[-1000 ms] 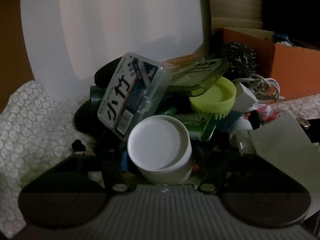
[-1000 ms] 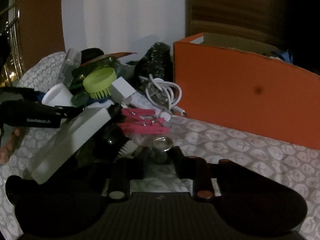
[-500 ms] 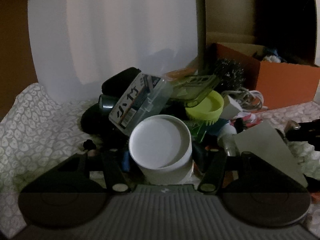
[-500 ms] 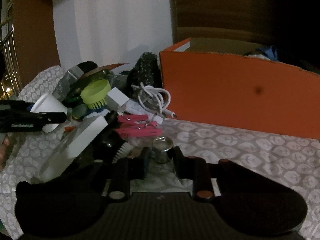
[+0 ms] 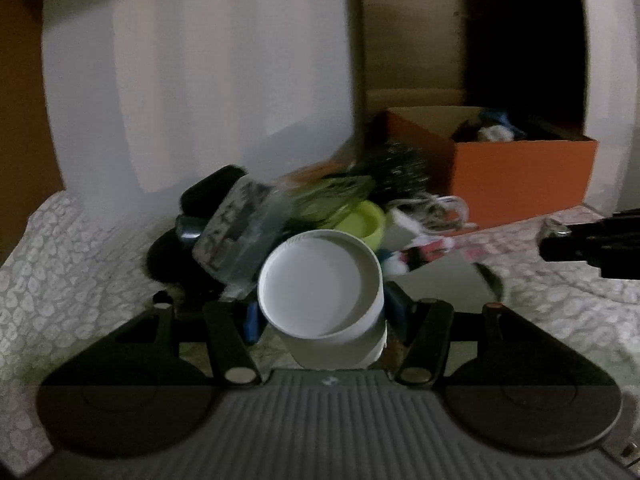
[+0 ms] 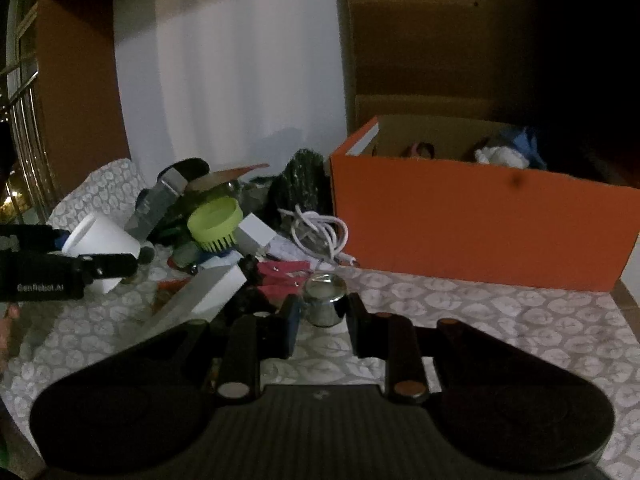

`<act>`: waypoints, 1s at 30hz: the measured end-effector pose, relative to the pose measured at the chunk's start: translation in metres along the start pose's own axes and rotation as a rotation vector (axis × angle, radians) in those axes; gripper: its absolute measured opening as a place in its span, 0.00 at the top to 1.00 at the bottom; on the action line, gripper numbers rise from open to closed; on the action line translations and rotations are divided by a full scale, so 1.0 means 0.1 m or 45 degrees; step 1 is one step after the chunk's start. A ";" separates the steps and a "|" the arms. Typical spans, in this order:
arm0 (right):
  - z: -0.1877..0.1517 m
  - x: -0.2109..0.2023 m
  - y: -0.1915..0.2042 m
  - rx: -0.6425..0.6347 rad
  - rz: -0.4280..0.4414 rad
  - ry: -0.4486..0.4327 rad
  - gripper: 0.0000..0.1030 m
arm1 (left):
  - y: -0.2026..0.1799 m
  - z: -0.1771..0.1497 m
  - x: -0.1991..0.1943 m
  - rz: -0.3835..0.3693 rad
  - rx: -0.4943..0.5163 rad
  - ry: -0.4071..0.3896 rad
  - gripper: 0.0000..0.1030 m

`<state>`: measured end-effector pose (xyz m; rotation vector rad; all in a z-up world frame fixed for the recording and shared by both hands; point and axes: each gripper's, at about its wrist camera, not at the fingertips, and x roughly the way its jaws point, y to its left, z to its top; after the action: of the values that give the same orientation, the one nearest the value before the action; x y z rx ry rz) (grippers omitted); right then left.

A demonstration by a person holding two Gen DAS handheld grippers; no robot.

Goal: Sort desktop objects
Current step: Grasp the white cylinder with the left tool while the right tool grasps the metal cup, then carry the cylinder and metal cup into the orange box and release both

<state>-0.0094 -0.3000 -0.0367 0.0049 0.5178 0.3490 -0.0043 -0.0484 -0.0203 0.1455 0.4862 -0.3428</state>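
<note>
My left gripper (image 5: 320,312) is shut on a white paper cup (image 5: 320,288), its open mouth facing the camera, lifted clear of the pile. In the right wrist view that cup (image 6: 100,244) shows at the far left between the left gripper's (image 6: 108,258) dark fingers. My right gripper (image 6: 322,312) is shut on a small shiny metal cap (image 6: 324,296), held just above the patterned cloth. The right gripper (image 5: 560,236) with the cap enters the left wrist view at the right edge. Behind both lies the clutter pile with a lime-green round brush (image 6: 216,222).
An orange cardboard box (image 6: 472,224) with items inside stands at the back right. The pile holds a clear toothpick box (image 5: 236,228), white charger and cable (image 6: 316,232), pink clothespins (image 6: 280,276), a dark scourer (image 6: 304,184) and a flat grey-white block (image 6: 196,300). A white wall panel stands behind.
Both grippers have risen and pulled back from the pile, carrying the cup and the metal cap. The pile looks smaller and lower, and the orange box's inside has come into view.
</note>
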 end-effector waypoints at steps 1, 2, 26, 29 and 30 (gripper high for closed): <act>0.00 -0.02 0.00 0.000 -0.006 -0.005 0.77 | -0.04 0.02 -0.02 -0.014 0.007 -0.007 0.43; 0.01 -0.05 0.00 0.001 -0.010 -0.011 0.77 | -0.08 0.03 -0.03 -0.024 0.014 -0.013 0.43; 0.20 -0.66 -0.64 0.135 -0.252 -0.206 0.77 | -1.15 0.63 0.12 -0.287 0.223 -0.187 0.43; 0.26 -0.69 -0.72 0.151 -0.262 -0.233 0.77 | -1.25 0.71 0.21 -0.274 0.250 -0.204 0.43; 0.27 -0.70 -0.75 0.154 -0.262 -0.241 0.77 | -1.27 0.73 0.22 -0.270 0.256 -0.211 0.43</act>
<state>-0.0287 -0.3914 0.0144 0.1003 0.3473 0.1134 0.0002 -0.1894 0.0259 0.2591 0.3030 -0.6068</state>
